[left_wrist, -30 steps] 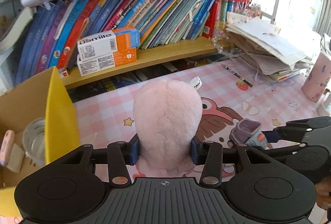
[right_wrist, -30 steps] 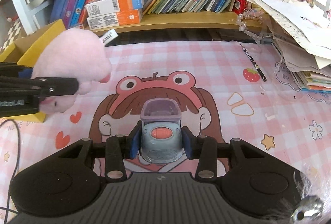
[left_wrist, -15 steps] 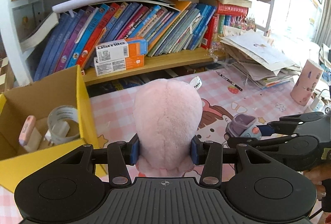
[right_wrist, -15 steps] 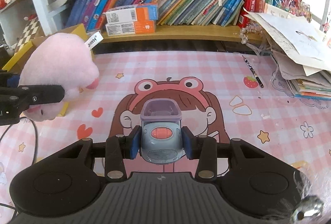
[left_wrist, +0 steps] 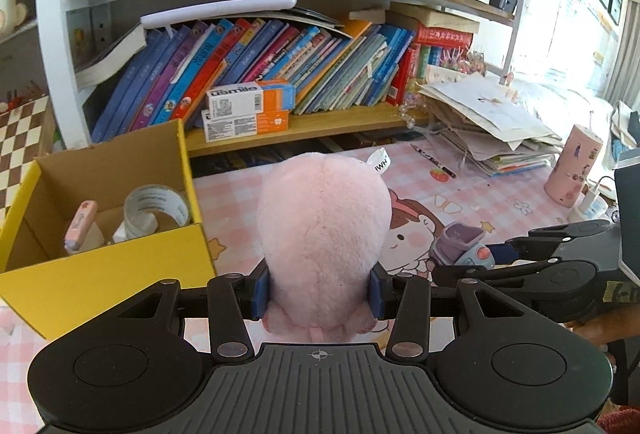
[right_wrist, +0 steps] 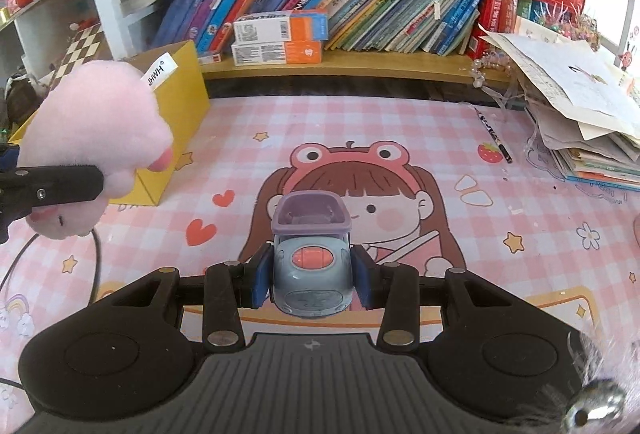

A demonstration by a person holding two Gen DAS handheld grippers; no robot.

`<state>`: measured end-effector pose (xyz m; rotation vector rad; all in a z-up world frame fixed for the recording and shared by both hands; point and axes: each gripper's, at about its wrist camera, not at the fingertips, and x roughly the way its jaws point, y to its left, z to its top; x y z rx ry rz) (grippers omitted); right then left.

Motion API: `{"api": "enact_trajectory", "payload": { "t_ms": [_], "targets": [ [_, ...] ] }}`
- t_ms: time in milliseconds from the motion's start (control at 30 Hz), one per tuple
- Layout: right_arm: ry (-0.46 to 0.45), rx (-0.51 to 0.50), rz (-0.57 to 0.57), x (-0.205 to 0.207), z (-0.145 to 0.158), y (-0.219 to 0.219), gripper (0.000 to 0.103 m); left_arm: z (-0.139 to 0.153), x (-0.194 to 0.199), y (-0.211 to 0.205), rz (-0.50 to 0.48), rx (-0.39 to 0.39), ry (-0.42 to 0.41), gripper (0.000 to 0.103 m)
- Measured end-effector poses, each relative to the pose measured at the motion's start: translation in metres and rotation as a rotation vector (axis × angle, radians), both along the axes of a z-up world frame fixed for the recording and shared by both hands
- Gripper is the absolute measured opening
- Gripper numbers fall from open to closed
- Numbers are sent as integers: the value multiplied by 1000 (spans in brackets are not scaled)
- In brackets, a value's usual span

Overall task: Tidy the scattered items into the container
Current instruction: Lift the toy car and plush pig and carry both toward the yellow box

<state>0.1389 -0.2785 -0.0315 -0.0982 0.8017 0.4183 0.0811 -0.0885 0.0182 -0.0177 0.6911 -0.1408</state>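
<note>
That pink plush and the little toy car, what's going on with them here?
A person is tidying a desk with two handheld grippers. The left gripper is clamped on the pink plush toy, held beside the yellow cardboard box, which already holds a roll of tape. The right gripper is shut on a small toy car, held over the pink desk mat.

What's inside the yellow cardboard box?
Inside the yellow cardboard box sit a roll of clear tape and a small pink eraser-like stick on a white block. The box's near wall hides the floor's front part.
</note>
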Motion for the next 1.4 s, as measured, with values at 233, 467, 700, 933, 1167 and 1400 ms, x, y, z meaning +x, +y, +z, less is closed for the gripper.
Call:
{"api": "enact_trajectory", "payload": {
  "t_ms": [233, 467, 700, 933, 1167, 1400],
  "targets": [
    [-3, -5, 15, -8, 2, 17, 39, 4, -11, 19, 26, -6, -13, 44],
    [-6, -15, 35, -11, 4, 37, 39, 6, -18, 41, 57, -17, -29, 44],
    [-16, -32, 55, -11, 8, 55, 39, 9, -21, 64, 80, -46, -55, 44],
    [-35, -40, 82, -7, 19, 75, 39, 13, -21, 87, 114, -76, -89, 44],
    [-41, -38, 120, 1, 29, 98, 39, 18, -20, 113, 165, -105, -123, 44],
    [-73, -33, 188, 8, 45, 126, 39, 24, -16, 136, 213, -114, -157, 44]
  ]
}}
